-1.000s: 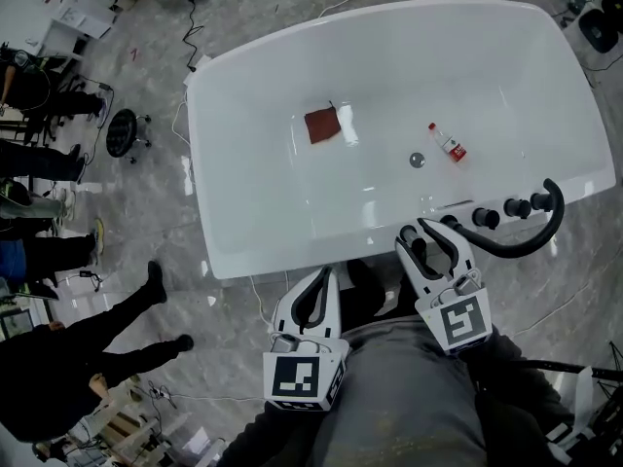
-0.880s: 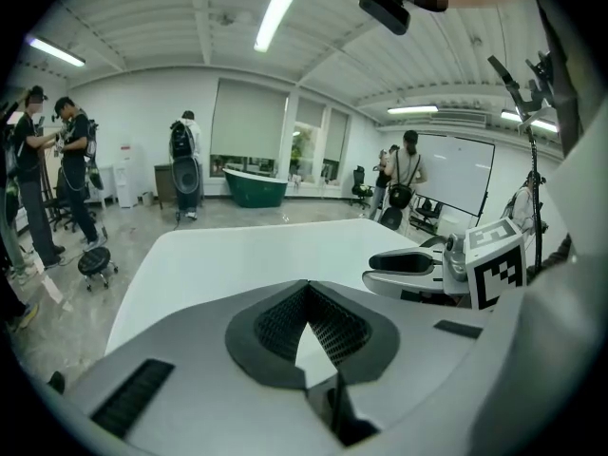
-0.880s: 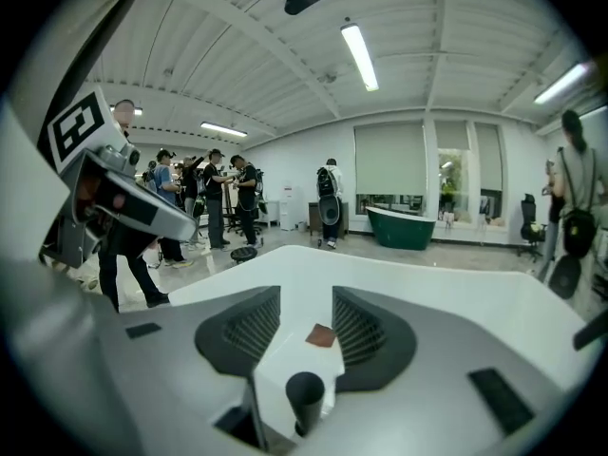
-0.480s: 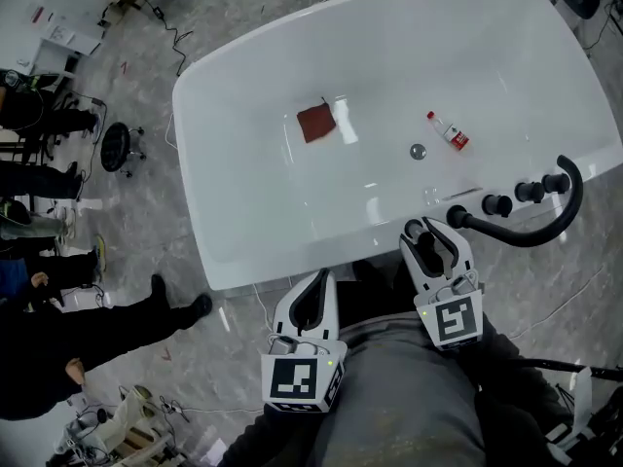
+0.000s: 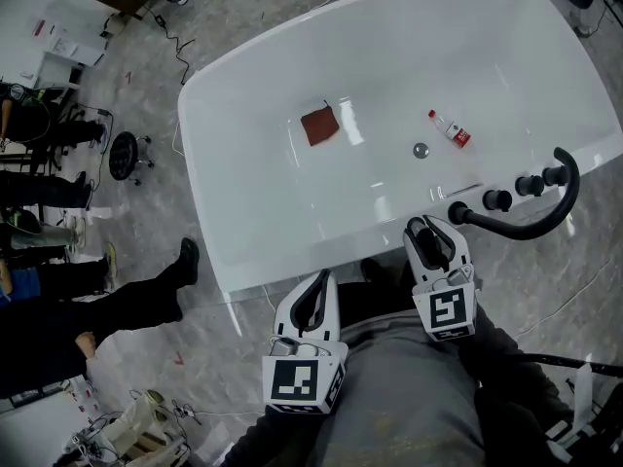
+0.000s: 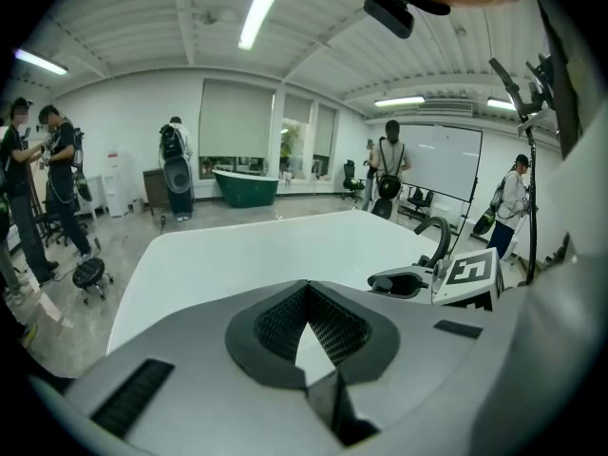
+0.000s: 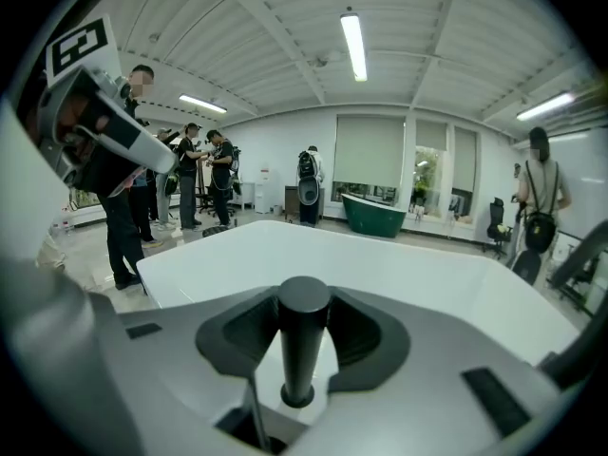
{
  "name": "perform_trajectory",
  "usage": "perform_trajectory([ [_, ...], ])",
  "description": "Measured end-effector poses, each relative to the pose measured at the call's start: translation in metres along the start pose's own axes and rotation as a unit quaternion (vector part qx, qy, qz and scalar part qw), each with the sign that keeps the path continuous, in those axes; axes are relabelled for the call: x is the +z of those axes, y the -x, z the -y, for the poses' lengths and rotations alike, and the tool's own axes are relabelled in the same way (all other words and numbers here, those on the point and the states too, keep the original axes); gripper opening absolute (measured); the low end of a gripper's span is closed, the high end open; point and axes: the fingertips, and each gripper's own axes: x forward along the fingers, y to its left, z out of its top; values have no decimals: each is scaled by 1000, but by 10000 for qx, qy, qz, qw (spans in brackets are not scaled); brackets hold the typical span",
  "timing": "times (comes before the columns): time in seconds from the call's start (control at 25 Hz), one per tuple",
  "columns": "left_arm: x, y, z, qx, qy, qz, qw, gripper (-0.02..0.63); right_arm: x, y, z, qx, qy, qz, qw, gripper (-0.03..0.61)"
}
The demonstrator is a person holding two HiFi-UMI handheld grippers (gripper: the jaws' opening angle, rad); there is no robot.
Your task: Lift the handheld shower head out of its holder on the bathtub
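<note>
the right gripper (image 5: pixel 431 239), lower centre-right of the head view, is clamped on the handheld shower head (image 7: pixel 302 331). in the right gripper view the shower head is a black cylinder standing upright between the two closed jaws, its lower end at a dark ring. whether it is clear of its holder cannot be told.

the left gripper (image 5: pixel 319 290), lower centre of the head view, has its jaws pressed together with nothing between them. it sits just short of the near rim of the white bathtub (image 5: pixel 292 246).

just to the right of the right gripper, a black curved tube (image 5: pixel 521 230) sweeps toward the right edge of the frame. it passes a row of black knobs (image 5: pixel 497 199) on the tub's rim.

inside the tub, toward the upper centre, lie a brown cloth (image 5: pixel 321 125), a small bottle with a red label (image 5: pixel 450 129) and, between them and nearer the rim, a round drain (image 5: pixel 421 150).

on the left edge of the frame, people (image 5: pixel 97 309) in dark clothes stand on a grey marbled floor (image 5: pixel 146 212).
</note>
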Motion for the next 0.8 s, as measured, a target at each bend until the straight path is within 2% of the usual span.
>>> perform_trajectory([
  [0.48, 15, 3, -2, -23, -54, 106, 9999, 3, 0, 0, 0, 59, -191, -59, 9998, 138],
  [0.8, 54, 23, -7, 36, -17, 234, 9997, 4, 62, 17, 7, 140, -238, 236, 9993, 138],
])
